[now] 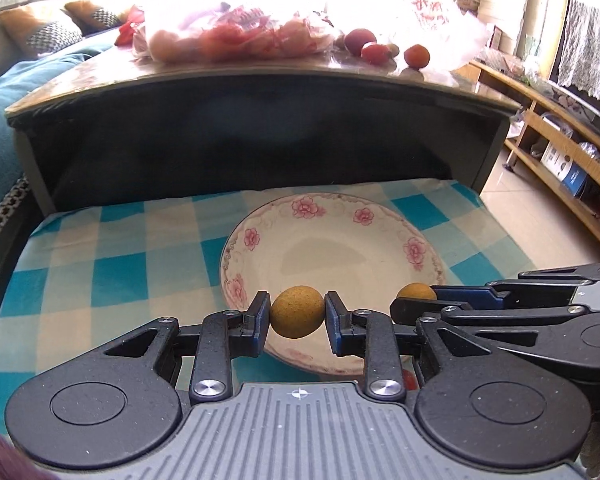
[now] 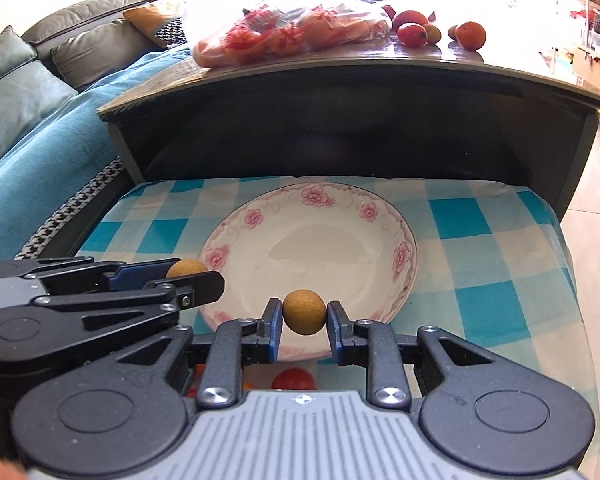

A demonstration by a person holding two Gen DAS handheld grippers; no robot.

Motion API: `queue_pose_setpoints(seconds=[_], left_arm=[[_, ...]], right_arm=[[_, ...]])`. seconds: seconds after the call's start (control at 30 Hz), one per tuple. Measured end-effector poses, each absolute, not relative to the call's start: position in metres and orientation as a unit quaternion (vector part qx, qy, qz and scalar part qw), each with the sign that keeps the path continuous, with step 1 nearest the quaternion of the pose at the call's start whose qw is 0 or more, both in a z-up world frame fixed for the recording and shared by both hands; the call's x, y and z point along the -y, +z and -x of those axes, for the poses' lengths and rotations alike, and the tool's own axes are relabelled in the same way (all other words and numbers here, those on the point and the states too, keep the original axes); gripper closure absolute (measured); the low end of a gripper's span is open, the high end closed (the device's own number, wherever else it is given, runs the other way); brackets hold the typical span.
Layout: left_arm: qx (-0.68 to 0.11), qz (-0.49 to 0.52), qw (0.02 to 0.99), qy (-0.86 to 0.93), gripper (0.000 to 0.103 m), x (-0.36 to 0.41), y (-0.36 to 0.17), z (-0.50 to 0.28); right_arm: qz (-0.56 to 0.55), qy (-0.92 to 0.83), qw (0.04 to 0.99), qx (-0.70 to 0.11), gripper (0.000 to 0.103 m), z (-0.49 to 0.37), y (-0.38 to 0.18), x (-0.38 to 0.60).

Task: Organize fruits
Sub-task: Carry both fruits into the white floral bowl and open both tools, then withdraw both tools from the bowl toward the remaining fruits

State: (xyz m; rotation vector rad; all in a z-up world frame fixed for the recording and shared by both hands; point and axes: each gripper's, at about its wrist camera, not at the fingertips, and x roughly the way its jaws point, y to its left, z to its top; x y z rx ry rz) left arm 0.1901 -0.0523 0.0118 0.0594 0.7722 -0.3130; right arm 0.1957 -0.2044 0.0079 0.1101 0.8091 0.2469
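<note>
My left gripper (image 1: 297, 312) is shut on a round tan longan (image 1: 297, 311), held over the near rim of a white plate with pink flowers (image 1: 380, 240). My right gripper (image 2: 304, 312) is shut on a second tan longan (image 2: 304, 311), also over the plate's near rim (image 2: 260, 216). Each gripper shows in the other's view: the right one (image 1: 416, 296) with its longan (image 1: 414, 291), the left one (image 2: 188, 274) with its longan (image 2: 186, 268). The plate holds no fruit.
The plate lies on a blue-and-white checked cloth (image 1: 120, 264). Behind it rises a dark table (image 1: 260, 76) with a plastic bag of fruit (image 1: 236, 36) and loose red fruits (image 1: 374, 53). A red fruit (image 2: 293, 379) lies below my right gripper. A teal sofa (image 2: 40, 152) is at left.
</note>
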Motion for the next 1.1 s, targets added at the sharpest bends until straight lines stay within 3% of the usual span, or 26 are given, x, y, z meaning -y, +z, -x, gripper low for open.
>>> queue_pose_setpoints(seconds=[0.67,1.1], left_arm=[[-0.397,-0.037,0.906,-0.143,0.066,0.056,-0.009,-0.206],[-0.39,-0.036,0.91,-0.137,0.058,0.053,-0.002,-0.204]], right_arm=[[-0.032,0.124,0.901,-0.416,0.075,-0.222,-0.021,0.203],[-0.034,0.118,0.905,-0.408,0.072,-0.22,-0.018,0.206]])
